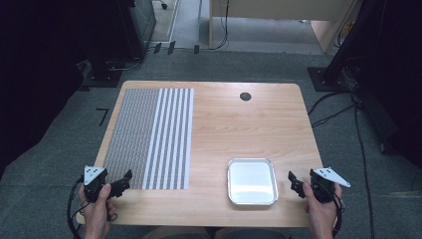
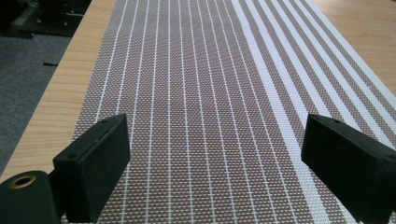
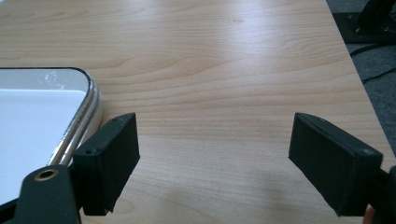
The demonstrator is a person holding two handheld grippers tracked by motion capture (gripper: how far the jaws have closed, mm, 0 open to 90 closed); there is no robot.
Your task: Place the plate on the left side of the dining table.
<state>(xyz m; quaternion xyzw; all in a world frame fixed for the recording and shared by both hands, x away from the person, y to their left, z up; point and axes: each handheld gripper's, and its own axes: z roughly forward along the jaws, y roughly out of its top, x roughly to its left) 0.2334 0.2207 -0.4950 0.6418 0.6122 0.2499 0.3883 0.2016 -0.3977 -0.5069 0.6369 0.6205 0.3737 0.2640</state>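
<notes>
A brown-and-white striped woven mat (image 1: 149, 139) is lying upper left — a silver tray (image 1: 252, 182) is gleaming white on the pale wood-grain surface (image 1: 239, 129).

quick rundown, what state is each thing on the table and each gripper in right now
placemat: spread flat on the left half of the table, nothing on it
tray: upright near the front edge, empty
left gripper: open, jaws wide over the placemat's near end, holding nothing
right gripper: open, just right of the tray, holding nothing
table: bare wood between the placemat and tray
</notes>
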